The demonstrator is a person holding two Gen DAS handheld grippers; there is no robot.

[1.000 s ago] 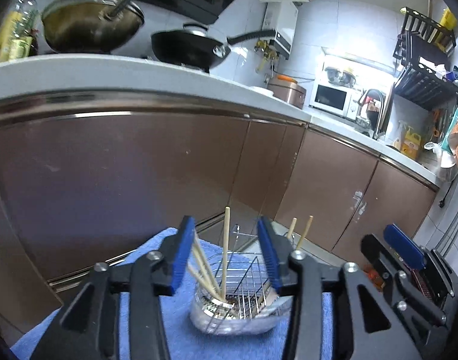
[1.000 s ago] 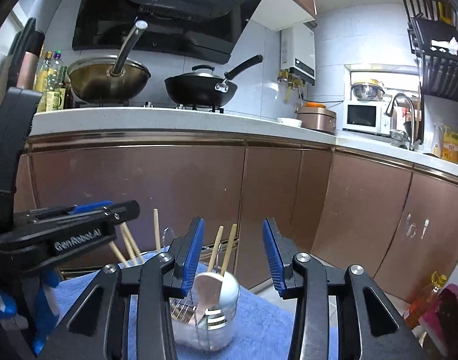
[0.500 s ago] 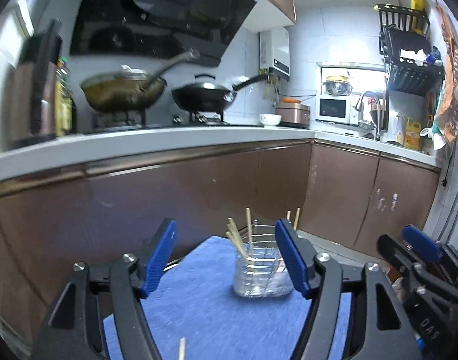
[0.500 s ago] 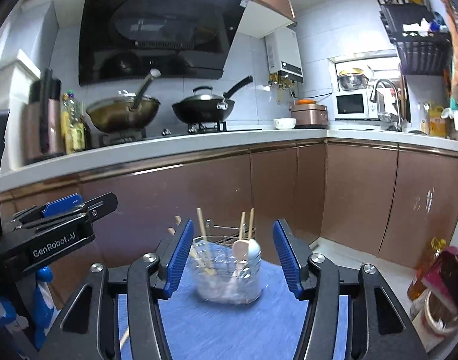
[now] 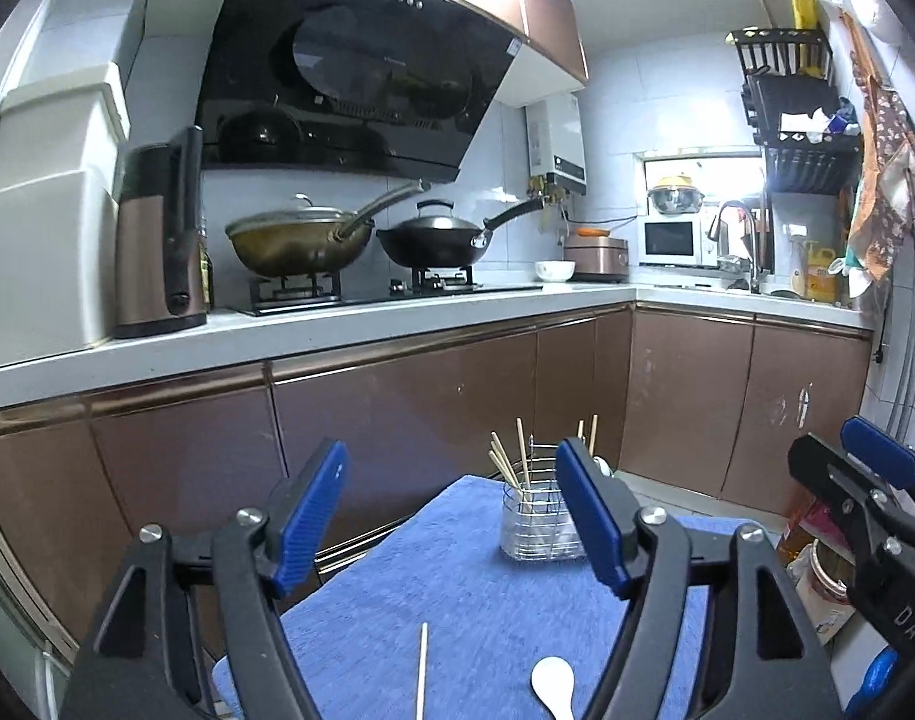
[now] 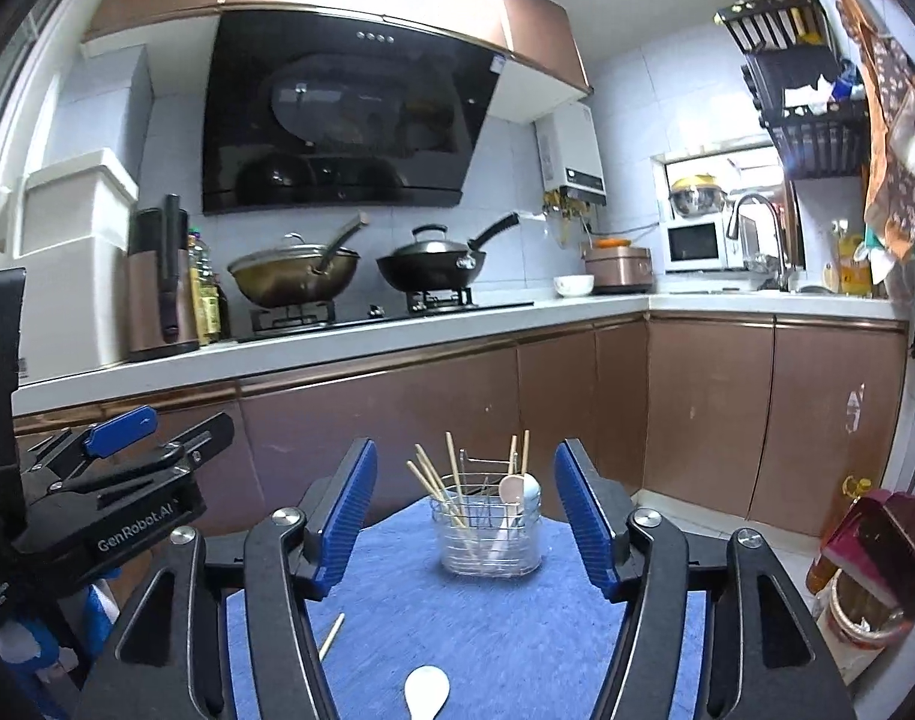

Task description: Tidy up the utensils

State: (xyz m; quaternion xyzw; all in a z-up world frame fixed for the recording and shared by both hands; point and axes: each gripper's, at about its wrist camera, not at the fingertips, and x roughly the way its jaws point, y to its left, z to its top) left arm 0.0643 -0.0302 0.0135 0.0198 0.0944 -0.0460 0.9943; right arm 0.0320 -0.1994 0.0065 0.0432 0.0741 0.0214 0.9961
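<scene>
as both hand-held grippers (image 5: 451,510) (image 6: 460,510) retreat, caddy (image 6: 487,534) farther, spoon (image 6: 426,690) seemingly revealed

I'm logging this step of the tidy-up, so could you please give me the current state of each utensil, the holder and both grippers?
Left gripper: open, empty.
Right gripper: open, empty.
Utensil holder: upright on the blue cloth, holding chopsticks and spoons.
Loose chopstick: lying flat on the cloth, outside the holder.
White spoon: lying on the cloth, outside the holder.
</scene>
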